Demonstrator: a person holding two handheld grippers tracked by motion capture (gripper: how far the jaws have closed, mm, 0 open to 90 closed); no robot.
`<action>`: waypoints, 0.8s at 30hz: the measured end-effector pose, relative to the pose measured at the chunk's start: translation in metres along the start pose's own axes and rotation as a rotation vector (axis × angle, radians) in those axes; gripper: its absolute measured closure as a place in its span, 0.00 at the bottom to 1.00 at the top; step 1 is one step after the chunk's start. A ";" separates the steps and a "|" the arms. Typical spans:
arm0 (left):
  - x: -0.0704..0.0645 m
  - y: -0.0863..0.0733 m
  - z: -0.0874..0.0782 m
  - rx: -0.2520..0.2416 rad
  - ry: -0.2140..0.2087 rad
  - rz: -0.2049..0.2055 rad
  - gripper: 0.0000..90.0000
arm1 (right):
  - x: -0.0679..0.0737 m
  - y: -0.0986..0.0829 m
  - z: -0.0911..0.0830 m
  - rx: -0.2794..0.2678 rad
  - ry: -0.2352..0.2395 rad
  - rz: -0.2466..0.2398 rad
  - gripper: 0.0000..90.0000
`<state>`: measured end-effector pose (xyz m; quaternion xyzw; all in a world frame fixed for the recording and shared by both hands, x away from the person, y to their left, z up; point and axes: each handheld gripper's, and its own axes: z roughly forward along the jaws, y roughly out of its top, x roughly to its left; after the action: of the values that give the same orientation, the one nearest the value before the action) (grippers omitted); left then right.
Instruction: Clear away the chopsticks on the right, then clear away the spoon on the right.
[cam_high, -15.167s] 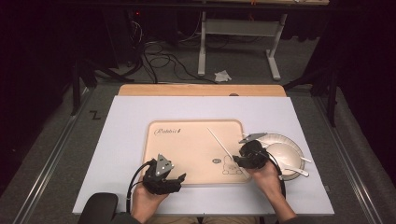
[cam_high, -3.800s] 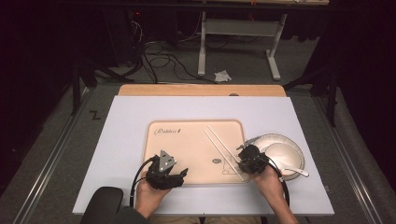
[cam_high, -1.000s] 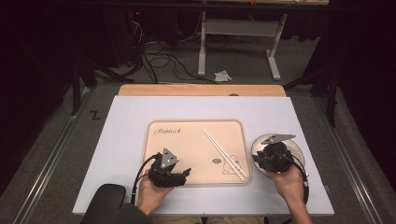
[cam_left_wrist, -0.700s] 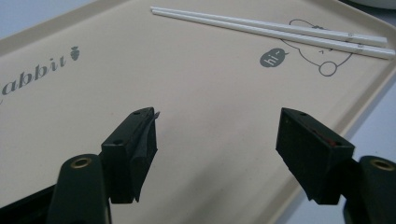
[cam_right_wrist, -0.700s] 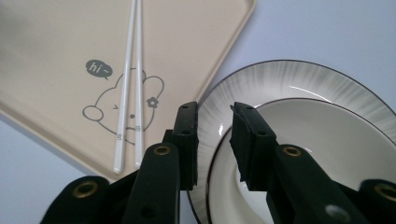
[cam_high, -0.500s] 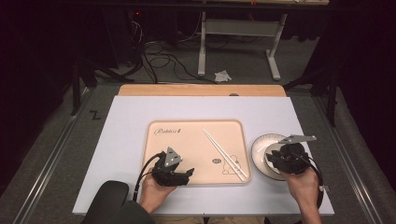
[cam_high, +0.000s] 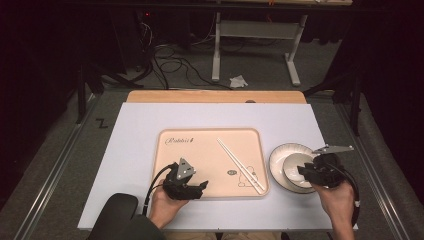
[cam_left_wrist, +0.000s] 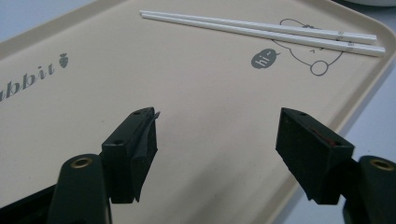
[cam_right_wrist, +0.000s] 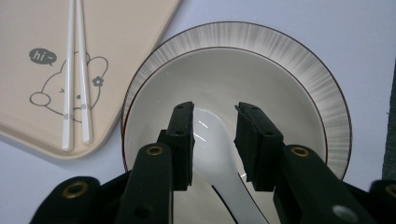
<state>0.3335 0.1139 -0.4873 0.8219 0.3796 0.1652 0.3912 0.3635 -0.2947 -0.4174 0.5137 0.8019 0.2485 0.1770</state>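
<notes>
Spoon (cam_right_wrist: 212, 154): lies in bowl (cam_right_wrist: 224, 81) on plate (cam_right_wrist: 303, 60), right of tray (cam_high: 200, 150); not yet lifted
Chopsticks (cam_high: 241, 159): laid on tray; done
Right hand-held gripper (cam_right_wrist: 212, 140): jaws part open, straddling spoon, no grip evident
Left hand-held gripper (cam_left_wrist: 217, 140): wide open, empty, over tray
Worktop (cam_high: 140, 130): carries all

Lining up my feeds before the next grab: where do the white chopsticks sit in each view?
High view: chopsticks lie diagonally on the tray's right half.
Left gripper view: chopsticks along the top.
Right gripper view: chopsticks at upper left, running vertically.
Shared landmark: the "hi" rabbit drawing beneath their ends.
</notes>
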 end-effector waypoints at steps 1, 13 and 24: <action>0.000 0.000 0.000 0.000 0.000 0.000 0.33 | -0.001 0.000 0.000 0.007 0.000 -0.001 0.75; 0.000 0.000 0.001 0.001 0.001 -0.002 0.33 | -0.007 -0.003 0.005 0.049 0.011 0.003 0.70; -0.004 0.000 0.001 -0.001 0.011 0.010 0.33 | -0.013 -0.006 0.010 0.102 0.039 0.004 0.68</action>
<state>0.3318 0.1105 -0.4878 0.8226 0.3776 0.1717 0.3889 0.3697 -0.3063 -0.4286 0.5186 0.8159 0.2174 0.1346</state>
